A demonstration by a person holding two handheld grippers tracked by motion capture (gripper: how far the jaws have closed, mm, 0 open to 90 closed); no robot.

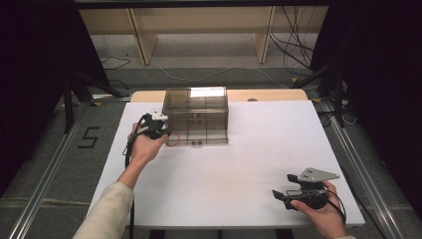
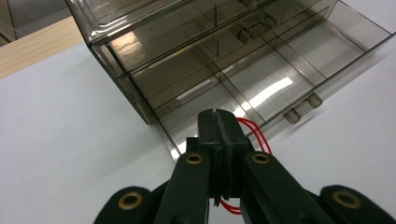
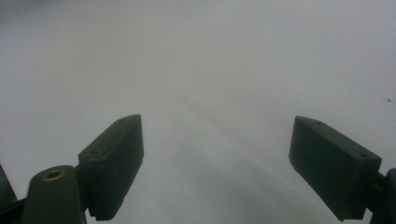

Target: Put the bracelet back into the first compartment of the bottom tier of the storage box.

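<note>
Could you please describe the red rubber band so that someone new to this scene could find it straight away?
Start at the smoky clear drawer box at the far side of the white table. Its bottom drawer is pulled out, and the left gripper is beside its corner. The rubber band, pinched in those jaws, is the one thin red loop.

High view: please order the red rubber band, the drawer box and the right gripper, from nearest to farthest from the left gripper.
1. Red rubber band: pinched in the left gripper, beside the box's front left corner.
2. Drawer box: just right of it, at the table's far side.
3. Right gripper: at the near right corner.
</note>
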